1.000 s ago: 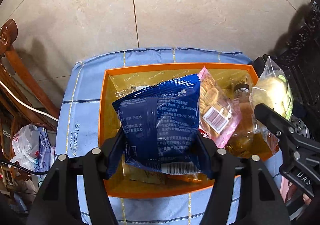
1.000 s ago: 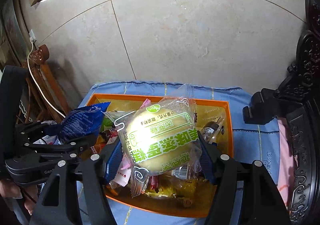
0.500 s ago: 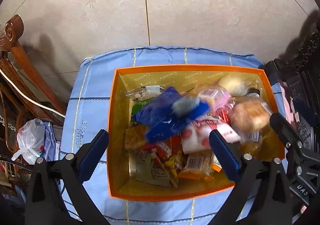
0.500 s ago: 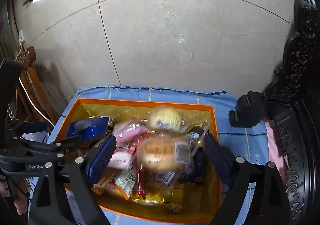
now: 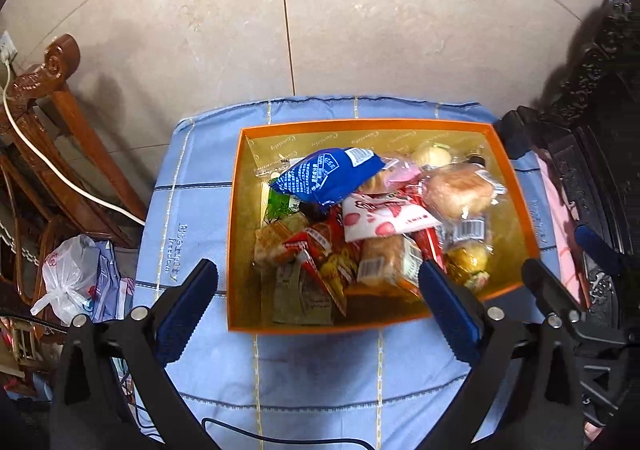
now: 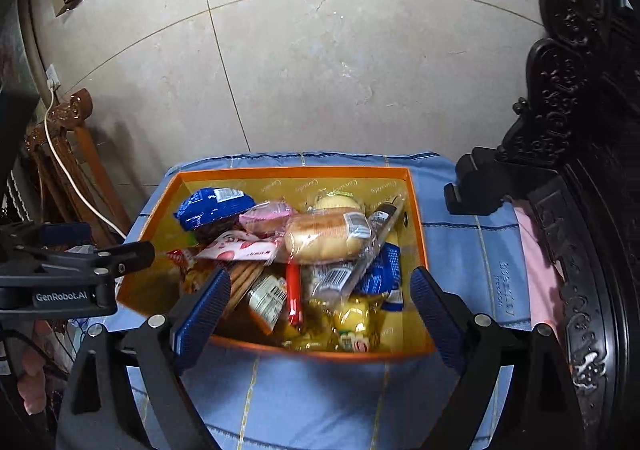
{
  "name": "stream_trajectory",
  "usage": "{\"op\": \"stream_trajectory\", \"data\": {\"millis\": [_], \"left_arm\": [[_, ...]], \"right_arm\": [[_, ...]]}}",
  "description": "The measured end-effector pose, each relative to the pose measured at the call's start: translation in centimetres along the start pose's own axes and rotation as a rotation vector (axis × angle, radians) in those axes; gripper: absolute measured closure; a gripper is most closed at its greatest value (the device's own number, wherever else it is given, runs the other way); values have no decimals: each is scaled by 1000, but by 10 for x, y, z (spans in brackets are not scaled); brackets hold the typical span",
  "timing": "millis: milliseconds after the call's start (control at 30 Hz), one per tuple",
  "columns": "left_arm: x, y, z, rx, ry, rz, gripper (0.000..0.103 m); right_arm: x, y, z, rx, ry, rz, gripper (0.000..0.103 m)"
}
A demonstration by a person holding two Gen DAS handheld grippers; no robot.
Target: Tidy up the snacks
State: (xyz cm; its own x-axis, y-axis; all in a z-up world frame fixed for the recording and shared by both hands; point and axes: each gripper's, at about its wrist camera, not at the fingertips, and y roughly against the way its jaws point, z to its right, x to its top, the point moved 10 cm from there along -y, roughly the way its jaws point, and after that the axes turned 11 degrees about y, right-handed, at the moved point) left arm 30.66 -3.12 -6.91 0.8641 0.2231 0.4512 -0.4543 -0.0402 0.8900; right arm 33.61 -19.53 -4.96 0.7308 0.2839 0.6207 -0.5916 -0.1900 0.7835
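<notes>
An orange box point(image 5: 235, 234) point(image 6: 420, 226) with a gold lining stands on a blue checked cloth point(image 5: 192, 209) point(image 6: 472, 250). It holds several wrapped snacks. A blue packet point(image 5: 326, 175) point(image 6: 212, 205) lies at its back left. A round yellow cake in a clear wrapper point(image 5: 432, 154) point(image 6: 338, 202) lies at the back. A bread roll point(image 5: 460, 189) point(image 6: 326, 236) lies beside it. My left gripper point(image 5: 320, 302) is open and empty above the box's near edge. My right gripper point(image 6: 320, 302) is open and empty above the near side too.
A carved brown wooden chair point(image 5: 52, 97) with a white cable point(image 5: 60, 173) stands left. A white plastic bag point(image 5: 68, 274) lies on the floor by it. Dark carved furniture point(image 6: 580, 129) stands right, with pink cloth point(image 6: 536, 282). A tiled wall is behind.
Both grippers opened and let go: the blue packet and the yellow cake dropped into the box. Both grippers have pulled back from the box.
</notes>
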Motion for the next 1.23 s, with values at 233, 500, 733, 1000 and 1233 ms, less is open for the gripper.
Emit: {"op": "stream_trajectory", "data": {"millis": [233, 500, 733, 1000, 1233], "left_arm": [[-18, 30, 0, -10, -7, 25, 5], [-38, 48, -2, 14, -21, 34, 5], [-46, 59, -2, -13, -5, 32, 4], [-44, 71, 2, 0, -28, 108, 4], [-48, 71, 1, -12, -18, 85, 4]], "right_arm": [[-10, 32, -10, -4, 7, 21, 10], [-17, 57, -18, -11, 32, 43, 10], [-20, 66, -19, -10, 31, 50, 10], [-22, 70, -19, -9, 29, 56, 10], [-25, 72, -19, -11, 22, 54, 10]]}}
